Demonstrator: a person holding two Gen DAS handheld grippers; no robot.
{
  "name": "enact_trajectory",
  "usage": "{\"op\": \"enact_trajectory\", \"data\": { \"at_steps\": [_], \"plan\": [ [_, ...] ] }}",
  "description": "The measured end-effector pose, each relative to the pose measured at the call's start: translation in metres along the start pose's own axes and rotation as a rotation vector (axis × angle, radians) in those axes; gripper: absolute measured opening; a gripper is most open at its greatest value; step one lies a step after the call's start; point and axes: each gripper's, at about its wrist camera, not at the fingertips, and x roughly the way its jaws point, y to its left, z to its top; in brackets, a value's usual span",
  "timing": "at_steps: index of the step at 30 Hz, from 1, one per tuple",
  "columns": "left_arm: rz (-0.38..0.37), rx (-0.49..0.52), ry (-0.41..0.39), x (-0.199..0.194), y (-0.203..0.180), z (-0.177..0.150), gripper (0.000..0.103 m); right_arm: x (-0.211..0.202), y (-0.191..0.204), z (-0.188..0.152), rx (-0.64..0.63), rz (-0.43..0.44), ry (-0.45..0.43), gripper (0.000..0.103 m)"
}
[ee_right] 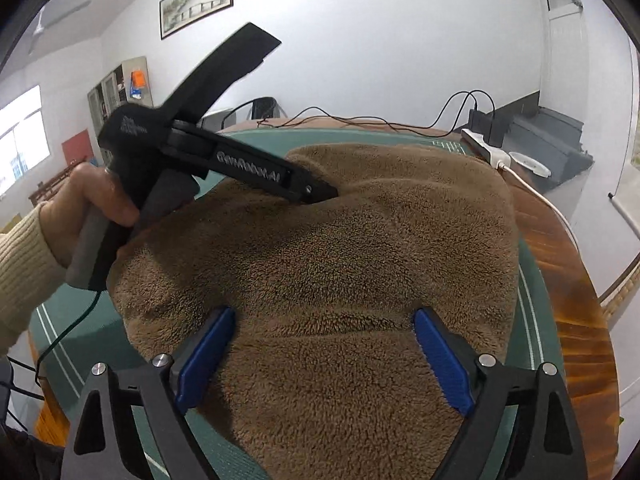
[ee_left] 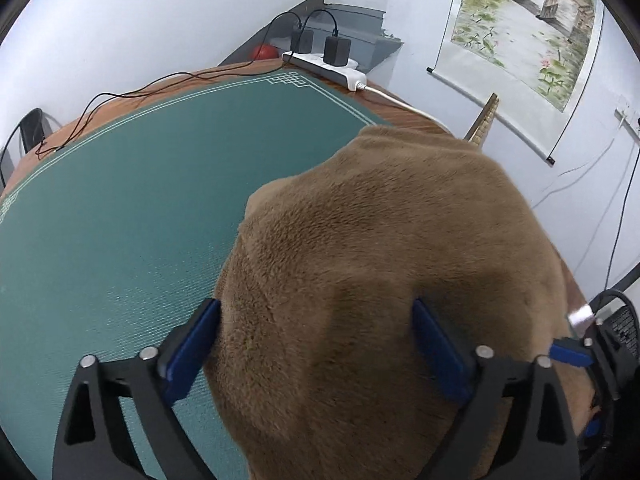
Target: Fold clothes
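I see one brown fleecy garment lying bunched on the green mat with white border lines that covers the round wooden table; from the left wrist view it fills the near right part of the mat, reaching toward the table's far right edge. My left gripper has its two blue-padded fingers spread wide, one on either side of a hump of the garment, pressing down on it rather than pinching it. My right gripper is likewise released, its two blue pads straddling the near fold of the same cloth. In the right wrist view the left gripper's tip digs into the far part of the pile, gripped by a hand in a cream ribbed sleeve. At the far edge sits one white power strip carrying two black chargers (thin black cables trail left along the rim).
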Motion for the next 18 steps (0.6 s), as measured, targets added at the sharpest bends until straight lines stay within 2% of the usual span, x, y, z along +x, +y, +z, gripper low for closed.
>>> {"op": "enact_trajectory", "data": {
  "at_steps": [4,9,13,15,18],
  "plan": [
    [-0.026,-0.031,-0.006,0.006,0.002,0.004,0.101,0.0,-0.002,0.002,0.01,-0.013,-0.018,0.093],
    [-0.031,-0.018,-0.038,-0.013,-0.009,-0.017,0.101,-0.025,0.004,-0.006,0.037,-0.036,-0.082,0.093],
    [-0.031,-0.001,-0.065,-0.029,-0.019,-0.036,0.102,-0.055,0.001,-0.004,0.116,-0.104,-0.201,0.093],
    [-0.031,0.007,-0.079,-0.037,-0.025,-0.046,0.102,-0.065,0.001,-0.003,0.144,-0.144,-0.227,0.095],
    [-0.031,0.019,-0.099,-0.05,-0.033,-0.06,0.102,-0.039,0.001,-0.007,0.158,-0.146,-0.131,0.096]
  ]
}}
